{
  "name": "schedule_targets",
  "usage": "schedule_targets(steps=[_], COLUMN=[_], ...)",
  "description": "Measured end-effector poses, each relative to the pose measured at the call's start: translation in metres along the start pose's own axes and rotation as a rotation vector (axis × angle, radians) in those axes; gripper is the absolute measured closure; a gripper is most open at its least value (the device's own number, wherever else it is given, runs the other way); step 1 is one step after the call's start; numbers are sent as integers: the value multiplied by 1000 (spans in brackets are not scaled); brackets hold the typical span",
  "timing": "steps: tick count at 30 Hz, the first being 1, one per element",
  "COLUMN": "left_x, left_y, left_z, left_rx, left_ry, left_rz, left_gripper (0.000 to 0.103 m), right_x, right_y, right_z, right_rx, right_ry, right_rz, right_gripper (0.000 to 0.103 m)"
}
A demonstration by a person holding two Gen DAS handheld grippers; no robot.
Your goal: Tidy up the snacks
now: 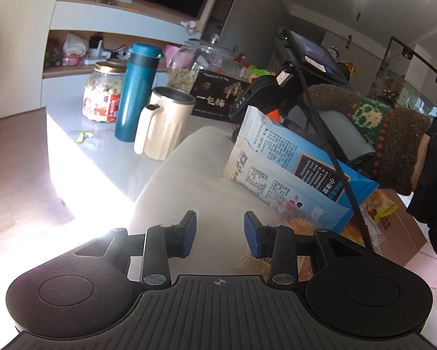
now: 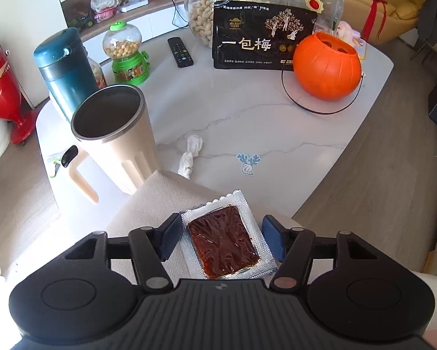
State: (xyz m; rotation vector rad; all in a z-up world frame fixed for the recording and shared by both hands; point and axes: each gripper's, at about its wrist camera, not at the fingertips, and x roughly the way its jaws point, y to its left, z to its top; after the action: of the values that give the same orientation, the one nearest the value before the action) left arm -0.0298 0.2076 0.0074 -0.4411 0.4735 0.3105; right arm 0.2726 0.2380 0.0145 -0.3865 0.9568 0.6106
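My left gripper [image 1: 220, 233] is open and empty above a beige cushion [image 1: 195, 175]. To its right lie a blue-and-white snack bag [image 1: 288, 169] and orange snack packets [image 1: 375, 207], with one packet [image 1: 294, 224] just under the right finger. My right gripper [image 2: 221, 237] is open, its blue pads on either side of a clear-wrapped dark brown snack slab [image 2: 222, 243] lying on the cushion [image 2: 148, 204]. I cannot tell whether the pads touch the wrapper. A black plum bag [image 2: 262, 38] stands on the marble table [image 2: 247, 122].
On the table are a cream mug [image 2: 116, 134], a teal flask [image 2: 63, 70], a green candy dispenser [image 2: 126, 55], a peanut jar [image 2: 202, 8], a remote [image 2: 180, 52], an orange pumpkin bucket [image 2: 326, 67] and a crumpled tissue [image 2: 190, 154]. A labelled nut jar [image 1: 103, 96] shows in the left view.
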Motion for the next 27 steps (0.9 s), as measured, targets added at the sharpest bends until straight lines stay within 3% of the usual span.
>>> schedule_targets(steps=[2,7,11,13,17,19,22,24,27], left_x=[1,0,1,-1,-11,-13,-22,-29,-36], left_y=[2,4,8,-2,-45,-63,-82,-91,-106], left_z=[0,0,6,13,24,31,40,39,24], left_rx=[-17,-28,-59,-9,264,340,347,332,367], left_ry=[4,1,37,72,110,142,188,211,231], left_rz=[-4,-31,-141,-192,-219,-229,-238,-203,-157], left_gripper=[63,63,63,63,63,63,63,63,63], right_x=[-12,-78,-144,-168,-213,-230,-243,-246,-244], right_y=[1,-24,-53,-61,-74,-80,-90,-98,-112], right_z=[-5,-26,-53,-75,-138,-173,-223,-256,-299], right_rx=[-41,-27,23,32,38,45,64,84,112], right_ry=[15,-33,-78,-67,-61,-70,-70,-62,-64], right_rz=[-3,9,24,23,88,124,145,135,65], right_gripper=[57,57,57,57,57,56,56,56,56])
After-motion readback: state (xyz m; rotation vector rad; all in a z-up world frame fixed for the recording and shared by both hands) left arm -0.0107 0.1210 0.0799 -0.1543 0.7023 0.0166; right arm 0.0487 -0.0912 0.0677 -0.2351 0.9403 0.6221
